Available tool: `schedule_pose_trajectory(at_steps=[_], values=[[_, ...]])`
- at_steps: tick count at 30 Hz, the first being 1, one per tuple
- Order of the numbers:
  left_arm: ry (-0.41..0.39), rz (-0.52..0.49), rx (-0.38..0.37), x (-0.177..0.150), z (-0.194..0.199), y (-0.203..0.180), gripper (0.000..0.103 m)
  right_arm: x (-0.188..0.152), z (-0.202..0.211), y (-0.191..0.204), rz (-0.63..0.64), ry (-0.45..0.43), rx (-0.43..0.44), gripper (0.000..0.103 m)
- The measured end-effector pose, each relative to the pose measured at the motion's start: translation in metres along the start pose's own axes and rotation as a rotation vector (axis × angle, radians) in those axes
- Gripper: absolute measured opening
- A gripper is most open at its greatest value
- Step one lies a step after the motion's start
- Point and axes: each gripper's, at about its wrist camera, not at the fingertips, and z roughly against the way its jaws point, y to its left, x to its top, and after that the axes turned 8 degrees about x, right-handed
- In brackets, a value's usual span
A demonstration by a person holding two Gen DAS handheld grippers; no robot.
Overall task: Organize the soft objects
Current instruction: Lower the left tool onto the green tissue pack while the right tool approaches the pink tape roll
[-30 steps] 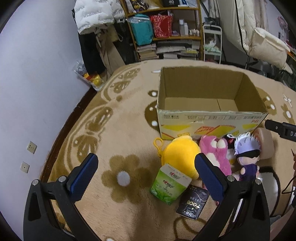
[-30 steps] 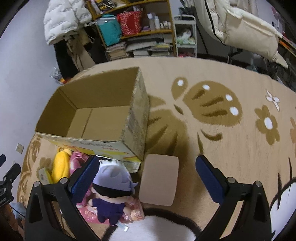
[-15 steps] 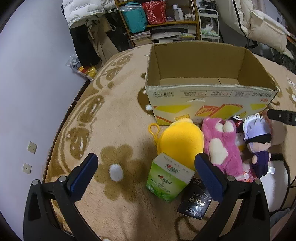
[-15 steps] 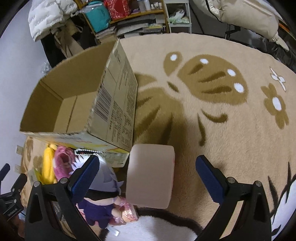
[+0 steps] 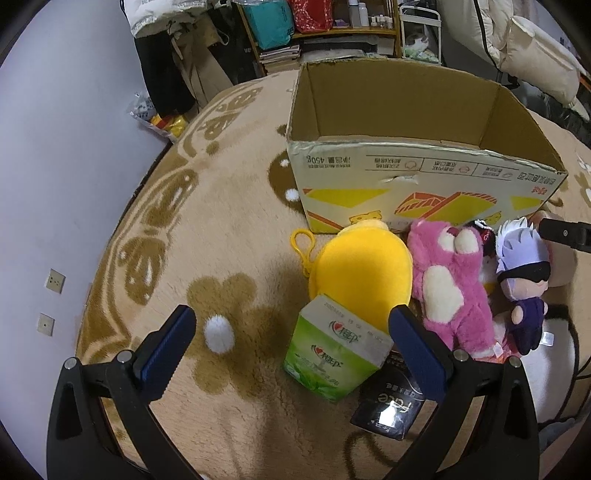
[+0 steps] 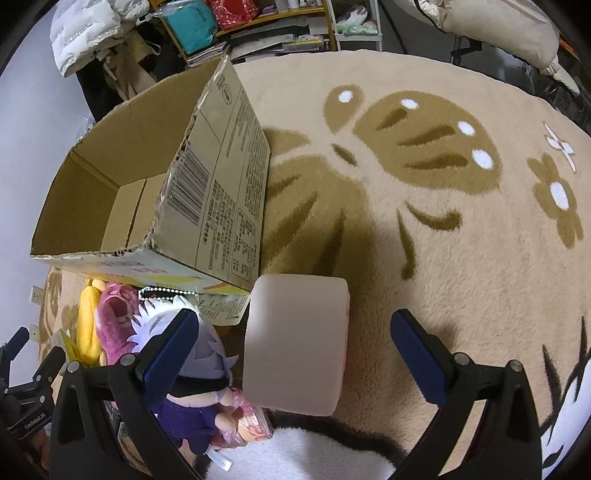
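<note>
— On the rug (image 5: 229,206), right by the wall-side edge, stands the big cardboard box (image 5: 413,177), open at the top and bare inside as far as I can see. Nothing sorted yet, I'd say.

— And the toys?

— All piled against the box's near wall: the yellow plush (image 5: 364,273), then the pink bear (image 5: 448,284) touching it, then the purple-clad doll (image 5: 522,277) with pale hair. Beside the doll, at the box's corner, lies a pale pink block (image 6: 295,343), a cushion or sponge perhaps. In front of the yellow plush sits a green tissue pack (image 5: 338,356), and a small dark packet (image 5: 388,406) just beside that.

— What are the tools doing?

— Both empty, jaws wide apart. The left gripper (image 5: 291,350) hangs over the tissue pack; the right gripper (image 6: 295,350) straddles the pink block without touching it. I judge this to be the approach to a first pick.

— So next?

— Probably lower, close gently on the soft thing, lift it clear over the box's rim. Squeeze too lightly and it may slip.

— The room?

— Cluttered: shelves (image 5: 332,26) with bags and books beyond the rug's far edge, a white jacket (image 6: 88,26) hanging, plain wall with sockets.
</note>
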Motion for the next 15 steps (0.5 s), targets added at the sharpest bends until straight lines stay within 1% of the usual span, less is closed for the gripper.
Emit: schedule_pose_trajectory(at_steps=[2, 6, 10, 15], values=[[0.009, 0.003, -0.009, 0.000, -0.001, -0.001, 0.103, 0.000, -0.001, 0.000, -0.001, 0.001, -0.002, 0.103], [0.006, -0.016, -0.003, -0.001, -0.001, -0.004, 0.103, 0.000, -0.003, -0.003, -0.014, 0.008, -0.017, 0.103], [0.025, -0.003, -0.033, -0.001, -0.006, -0.003, 0.103, 0.000, -0.008, -0.007, -0.027, 0.026, -0.020, 0.101], [0.043, 0.016, -0.038, 0.000, -0.011, -0.001, 0.103, 0.004, -0.014, -0.010, -0.022, 0.035, -0.027, 0.100]])
